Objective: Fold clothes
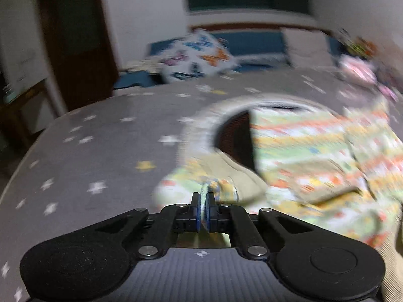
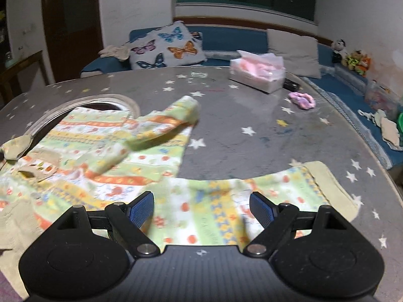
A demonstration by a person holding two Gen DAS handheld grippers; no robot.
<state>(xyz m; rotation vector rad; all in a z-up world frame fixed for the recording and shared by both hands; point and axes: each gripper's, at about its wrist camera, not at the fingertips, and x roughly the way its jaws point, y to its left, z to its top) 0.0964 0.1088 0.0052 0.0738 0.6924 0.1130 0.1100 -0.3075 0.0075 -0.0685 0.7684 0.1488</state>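
Observation:
A small garment (image 1: 302,151) with green, orange and yellow stripes and beige cuffs lies spread on the grey star-print table (image 1: 100,138); the left wrist view is blurred. My left gripper (image 1: 205,201) is shut, its blue pads pinching a bunched edge of the garment at its near left corner. In the right wrist view the garment (image 2: 100,146) fills the left half, one sleeve folded across the body. The other sleeve (image 2: 264,191) stretches right, ending in a beige cuff. My right gripper (image 2: 201,209) stands open just above this sleeve, nothing between its fingers (image 2: 142,209).
A round opening with a pale rim (image 2: 88,103) is set in the table (image 2: 252,138) under the garment's far edge. A tissue pack (image 2: 257,75) and a purple scrunchie (image 2: 302,100) lie at the far right. Behind is a blue sofa with a butterfly cushion (image 2: 166,47).

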